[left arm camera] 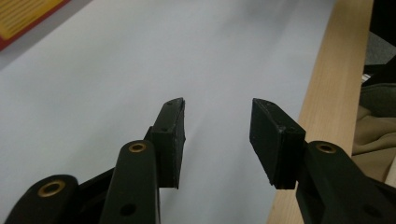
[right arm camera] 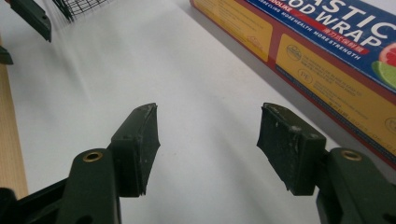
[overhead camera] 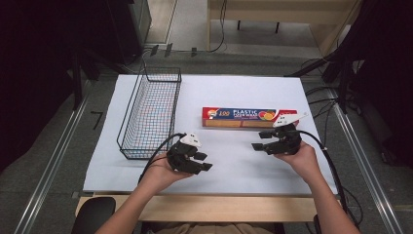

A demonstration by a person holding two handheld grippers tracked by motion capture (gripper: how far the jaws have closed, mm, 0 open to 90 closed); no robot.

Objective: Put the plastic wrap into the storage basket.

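— Anything moved yet?
— No. The plastic wrap box (overhead camera: 249,117) lies flat on the white table (overhead camera: 234,161), at three o'clock from the wire basket (overhead camera: 151,114). Right gripper (overhead camera: 261,140) is beside it with jaws apart; left gripper (overhead camera: 204,161) is spread too, holding nothing. Everything's ahead.

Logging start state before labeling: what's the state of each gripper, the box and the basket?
Left gripper: open, fingers empty, over bare table near its front edge.
Right gripper: open, fingers empty, beside the box, not touching it.
Box: plastic wrap box, closed, lying flat on the table, outside the basket.
Basket: wire, upright, empty.
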